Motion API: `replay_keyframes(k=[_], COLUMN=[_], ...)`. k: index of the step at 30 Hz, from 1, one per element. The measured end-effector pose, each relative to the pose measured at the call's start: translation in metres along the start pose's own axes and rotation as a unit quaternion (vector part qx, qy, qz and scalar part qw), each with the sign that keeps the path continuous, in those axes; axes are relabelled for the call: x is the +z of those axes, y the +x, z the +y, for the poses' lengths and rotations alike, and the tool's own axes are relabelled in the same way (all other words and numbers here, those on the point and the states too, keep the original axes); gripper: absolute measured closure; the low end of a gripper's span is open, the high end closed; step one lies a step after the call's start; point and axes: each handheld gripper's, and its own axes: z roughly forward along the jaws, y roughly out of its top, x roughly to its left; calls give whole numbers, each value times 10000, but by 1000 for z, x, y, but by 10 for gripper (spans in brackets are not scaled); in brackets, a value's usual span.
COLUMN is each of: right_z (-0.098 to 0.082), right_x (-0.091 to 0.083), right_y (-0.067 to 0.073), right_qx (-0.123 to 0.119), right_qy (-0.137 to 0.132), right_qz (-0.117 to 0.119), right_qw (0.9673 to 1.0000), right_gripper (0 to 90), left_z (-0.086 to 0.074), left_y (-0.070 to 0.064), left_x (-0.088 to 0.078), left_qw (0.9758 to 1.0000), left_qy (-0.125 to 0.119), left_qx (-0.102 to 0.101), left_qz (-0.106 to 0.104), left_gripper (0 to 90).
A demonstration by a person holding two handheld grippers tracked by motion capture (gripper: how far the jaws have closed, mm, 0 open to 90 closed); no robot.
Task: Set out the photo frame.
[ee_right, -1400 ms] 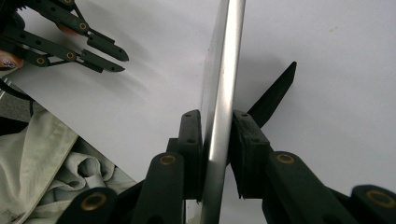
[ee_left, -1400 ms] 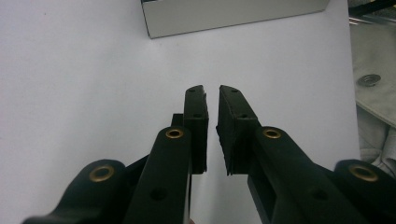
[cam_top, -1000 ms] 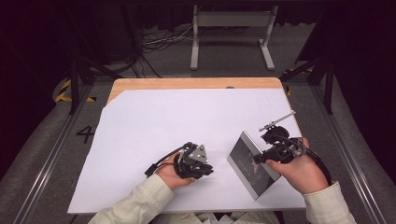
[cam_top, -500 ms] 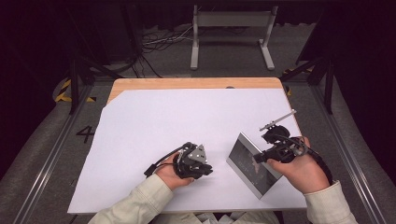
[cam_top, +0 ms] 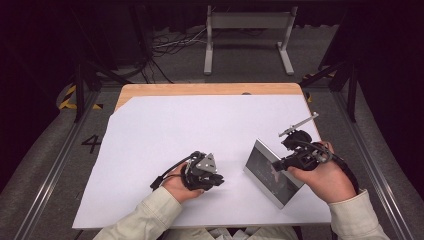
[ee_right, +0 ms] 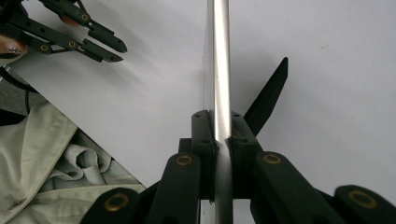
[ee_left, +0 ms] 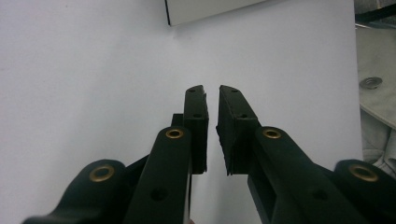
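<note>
A silver-edged picture frame (cam_top: 272, 172) with dark glass stands tilted on the white sheet (cam_top: 200, 125) at the front right. My right gripper (cam_top: 281, 164) is shut on its thin metal edge (ee_right: 218, 56); the jaws have just been closing on it, and the right gripper (ee_right: 218, 114) pinches it from both sides. The frame's black stand leg (ee_right: 268, 95) sticks out behind. My left gripper (cam_top: 216, 181) rests low on the sheet left of the frame. In its own view the left gripper (ee_left: 212, 88) shows a narrow gap with nothing in it; the frame's corner (ee_left: 210, 9) lies ahead.
The white sheet covers a wooden table (cam_top: 200, 89). A metal stand (cam_top: 247, 30) and cables (cam_top: 170, 47) lie on the floor beyond the far edge. Light sleeves (cam_top: 150, 217) enter from the near edge. The left gripper (ee_right: 105, 44) appears at the upper left of the right gripper view.
The frame's near corner has drawn up slightly in the right gripper's hold. Both hands have stayed where they were.
</note>
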Motion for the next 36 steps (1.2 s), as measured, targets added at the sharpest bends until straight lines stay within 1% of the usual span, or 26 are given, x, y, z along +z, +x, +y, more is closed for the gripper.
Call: replay_keyframes(k=[5, 6, 9, 10, 11, 12, 16, 20, 22, 25, 29, 30, 31, 36], right_z=[7, 8, 14, 16, 18, 21, 29, 38, 44, 49, 59, 62, 63, 73], right_x=[-4, -5, -7, -9, -9, -10, -11, -10, -10, -9, -7, -7, -7, -3], right_y=[-2, -2, -3, -3, -3, -4, -3, -2, -1, 0, 2, 2, 3, 6], right_qx=[-199, -246, -360, -417, -453, -533, -696, -923, -1072, -1216, -1454, -1537, -1567, -1962], right_qy=[-25, -39, -58, -70, -83, -90, -51, -34, -7, 37, 61, 69, 65, 117], right_qz=[-16, -41, -36, -32, -45, -39, -66, -83, -69, -47, 19, 41, 43, 85], right_qw=[9998, 9997, 9993, 9991, 9989, 9985, 9975, 9957, 9942, 9926, 9894, 9881, 9876, 9805], right_gripper=[836, 836, 836, 836, 836, 836, 837, 836, 837, 837, 837, 837, 837, 837], left_z=[-8, -10, -15, -15, -18, -20, -27, -33, -36, -41, -47, -48, -50, -58], left_y=[2, 3, 5, 5, 7, 7, 9, 10, 11, 11, 12, 12, 12, 14], left_x=[-9, -11, -21, -21, -27, -29, -37, -45, -48, -54, -60, -61, -62, -69], left_qw=[9998, 9998, 9992, 9992, 9987, 9985, 9972, 9960, 9951, 9940, 9926, 9924, 9920, 9901], left_qy=[-46, -31, -136, -136, -167, -176, -205, -243, -291, -314, -337, -337, -350, -350], left_qx=[-165, -158, -274, -274, -318, -344, -478, -564, -639, -714, -792, -814, -841, -942], left_qz=[114, 149, 266, 266, 367, 398, 534, 650, 691, 763, 852, 854, 877, 976], left_gripper=[818, 818, 818, 817, 817, 817, 816, 815, 814, 813, 812, 812, 812, 812])
